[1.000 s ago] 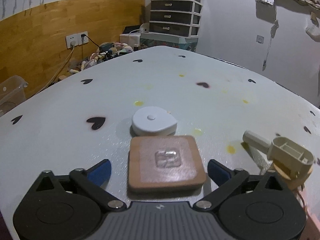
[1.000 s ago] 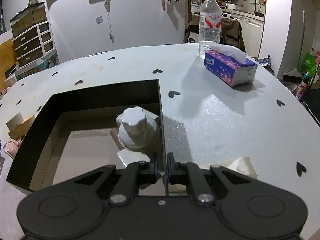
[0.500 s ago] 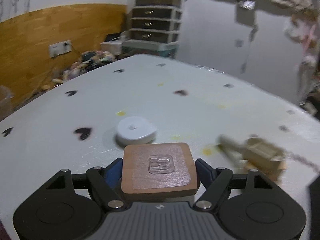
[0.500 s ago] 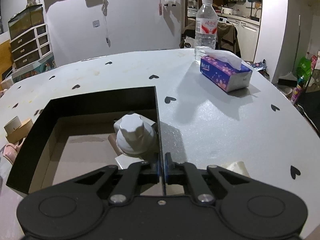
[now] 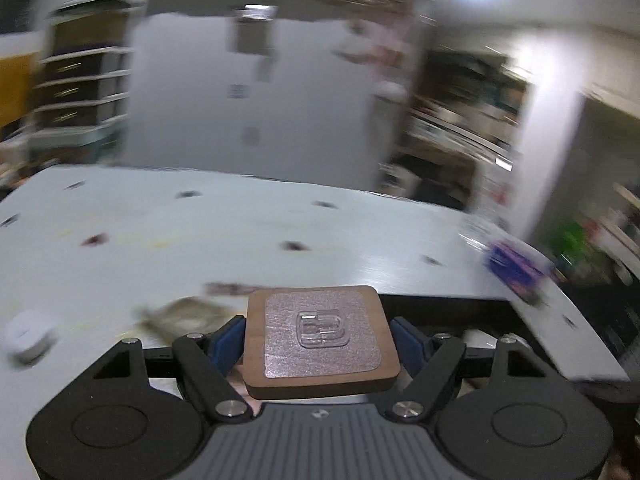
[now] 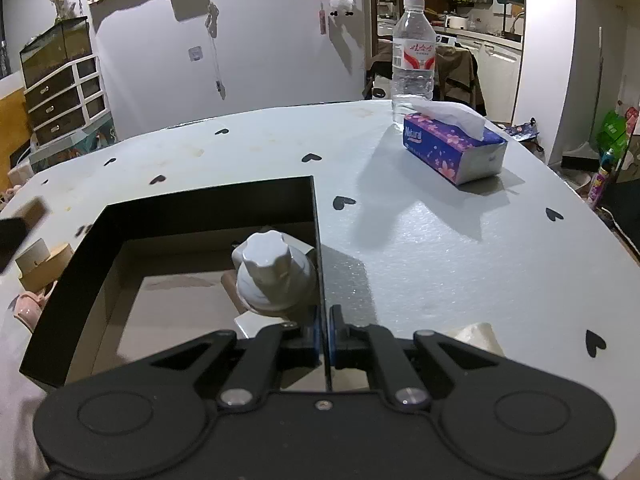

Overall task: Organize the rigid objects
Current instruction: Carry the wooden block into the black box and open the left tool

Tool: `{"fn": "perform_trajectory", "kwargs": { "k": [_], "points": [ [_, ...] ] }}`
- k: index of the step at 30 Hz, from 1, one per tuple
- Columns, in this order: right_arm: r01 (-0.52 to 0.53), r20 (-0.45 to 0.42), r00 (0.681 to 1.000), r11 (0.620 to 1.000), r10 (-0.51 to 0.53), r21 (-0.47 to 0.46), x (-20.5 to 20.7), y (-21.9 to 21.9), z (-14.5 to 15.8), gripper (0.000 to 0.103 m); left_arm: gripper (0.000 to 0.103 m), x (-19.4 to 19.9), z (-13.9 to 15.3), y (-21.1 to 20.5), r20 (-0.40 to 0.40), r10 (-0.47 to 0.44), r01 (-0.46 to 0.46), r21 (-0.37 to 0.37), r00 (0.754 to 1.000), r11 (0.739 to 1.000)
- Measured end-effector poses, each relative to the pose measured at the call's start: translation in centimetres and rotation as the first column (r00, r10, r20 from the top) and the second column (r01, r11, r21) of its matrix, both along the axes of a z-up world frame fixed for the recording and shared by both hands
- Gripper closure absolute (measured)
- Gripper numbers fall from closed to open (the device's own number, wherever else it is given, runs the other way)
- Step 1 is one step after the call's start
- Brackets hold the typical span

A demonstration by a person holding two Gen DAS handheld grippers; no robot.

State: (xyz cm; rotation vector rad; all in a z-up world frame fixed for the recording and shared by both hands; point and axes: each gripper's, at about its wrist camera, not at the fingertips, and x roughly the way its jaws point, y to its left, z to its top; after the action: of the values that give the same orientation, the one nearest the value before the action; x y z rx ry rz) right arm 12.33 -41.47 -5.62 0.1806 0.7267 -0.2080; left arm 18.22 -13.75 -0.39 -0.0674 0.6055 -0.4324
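Wooden square (image 5: pixel 322 340) flat between left jaws, hook side up.

The box's (image 6: pixel 192 208) left half lies open; a white knob (image 6: pixel 274 274) crowds its right wall.

left gripper (image 5: pixel 319 330): black linkage arms, blue finger pads (image 5: pixel 227 340), silver pivot screws, ribbed grey centre plate, round black discs either side. right gripper (image 6: pixel 324 330): same black build, silver screws, blue pads.
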Motion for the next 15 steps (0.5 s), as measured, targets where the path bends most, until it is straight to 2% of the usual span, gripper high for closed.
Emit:
{"fn": "perform_trajectory", "kwargs": {
  "k": [3,7,11,15],
  "points": [
    [-0.004,0.004,1.000,1.000,0.004,0.002,0.0,0.0,0.0,0.097,0.025,-0.2,0.0,-3.4,-0.010,-0.170,0.171,0.041,0.985,0.984],
    [-0.010,0.009,1.000,1.000,0.010,0.009,-0.1,0.0,-0.1,0.097,0.025,-0.1,-0.8,-7.3,-0.068,-0.331,0.336,0.084,0.941,0.938],
    [-0.014,0.011,1.000,1.000,0.014,0.010,-0.1,-0.1,0.0,0.097,0.025,0.3,-2.2,-10.1,-0.142,-0.466,0.483,0.127,0.873,0.866],
    [-0.016,0.012,1.000,1.000,0.016,0.013,-0.1,-0.2,0.0,0.096,0.026,2.0,-3.9,-11.9,-0.233,-0.536,0.577,0.173,0.811,0.798]
  ]
}}
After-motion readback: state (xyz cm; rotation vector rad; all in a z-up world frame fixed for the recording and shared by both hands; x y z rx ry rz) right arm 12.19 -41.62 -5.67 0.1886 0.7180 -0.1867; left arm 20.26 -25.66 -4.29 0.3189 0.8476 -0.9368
